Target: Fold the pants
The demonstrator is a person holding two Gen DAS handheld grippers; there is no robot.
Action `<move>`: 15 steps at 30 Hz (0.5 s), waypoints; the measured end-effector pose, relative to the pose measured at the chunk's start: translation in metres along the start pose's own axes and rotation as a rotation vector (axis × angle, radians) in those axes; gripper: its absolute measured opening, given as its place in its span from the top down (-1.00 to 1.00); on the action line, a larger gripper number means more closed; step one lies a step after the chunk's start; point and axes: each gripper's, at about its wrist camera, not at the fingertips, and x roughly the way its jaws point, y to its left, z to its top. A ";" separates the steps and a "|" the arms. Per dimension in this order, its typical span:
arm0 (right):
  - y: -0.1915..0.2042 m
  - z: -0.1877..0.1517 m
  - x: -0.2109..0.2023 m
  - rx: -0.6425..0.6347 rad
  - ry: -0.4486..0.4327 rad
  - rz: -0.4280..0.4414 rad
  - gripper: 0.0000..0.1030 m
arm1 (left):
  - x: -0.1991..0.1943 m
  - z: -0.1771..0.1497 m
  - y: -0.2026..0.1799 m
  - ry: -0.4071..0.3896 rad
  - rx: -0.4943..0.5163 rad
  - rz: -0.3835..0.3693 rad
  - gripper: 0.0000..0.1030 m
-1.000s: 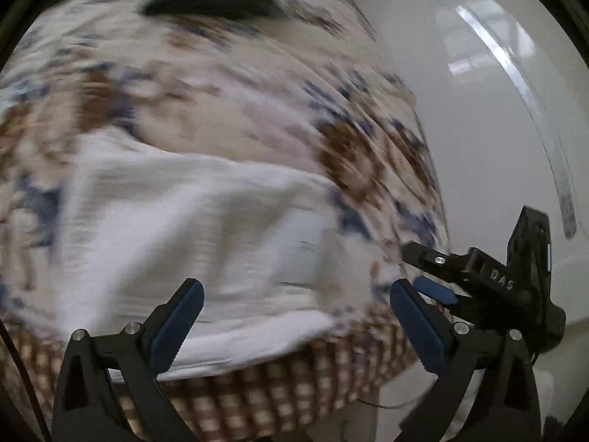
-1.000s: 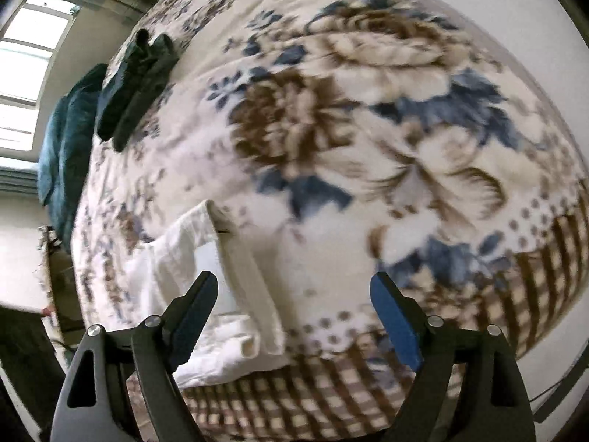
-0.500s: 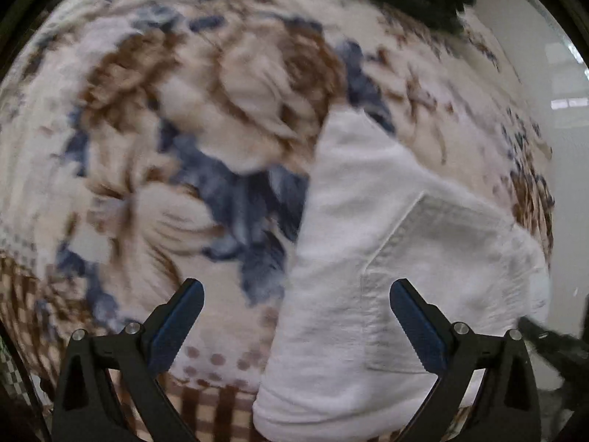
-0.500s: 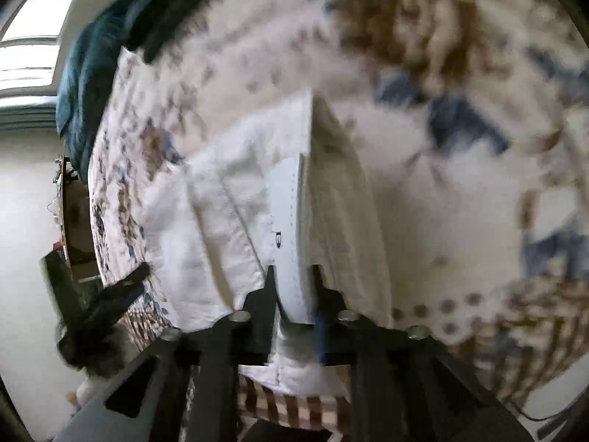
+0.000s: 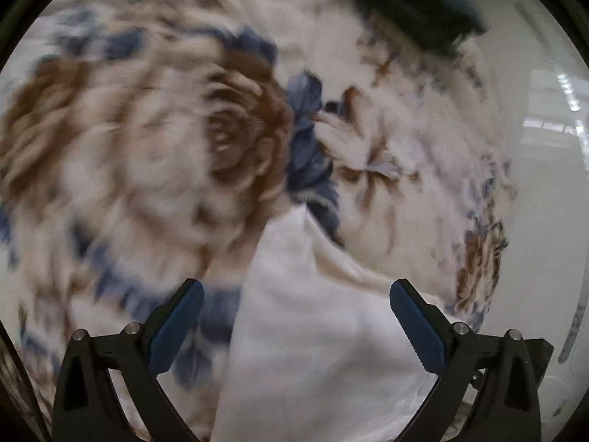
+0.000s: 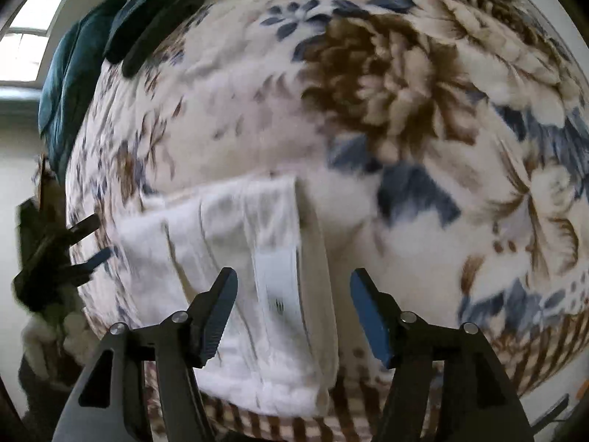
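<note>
Pants (image 6: 254,272), white, folded, lying on floral blanket (image 6: 386,110) near its checked edge. Right gripper (image 6: 292,307) above them, jaws just reopened, spread over the folded edge, pads clear of cloth. Left gripper (image 5: 296,322) jaws spread wide, pants (image 5: 313,350) below, nothing pinched. No containers seen. Right view alone shows left gripper (image 6: 92,243) beyond pants' far end and teal cloth (image 6: 66,84); left view alone, glossy floor (image 5: 545,191).
</note>
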 end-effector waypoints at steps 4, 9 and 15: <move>-0.001 0.023 0.028 0.043 0.090 0.077 -0.29 | 0.050 0.017 -0.025 0.155 0.263 0.268 -0.48; 0.016 0.032 0.051 0.001 0.133 0.131 0.61 | 0.039 0.005 -0.048 0.105 0.508 0.444 -0.09; 0.041 0.031 0.013 -0.108 -0.005 0.069 0.86 | 0.048 -0.002 -0.064 0.049 0.679 0.608 -0.32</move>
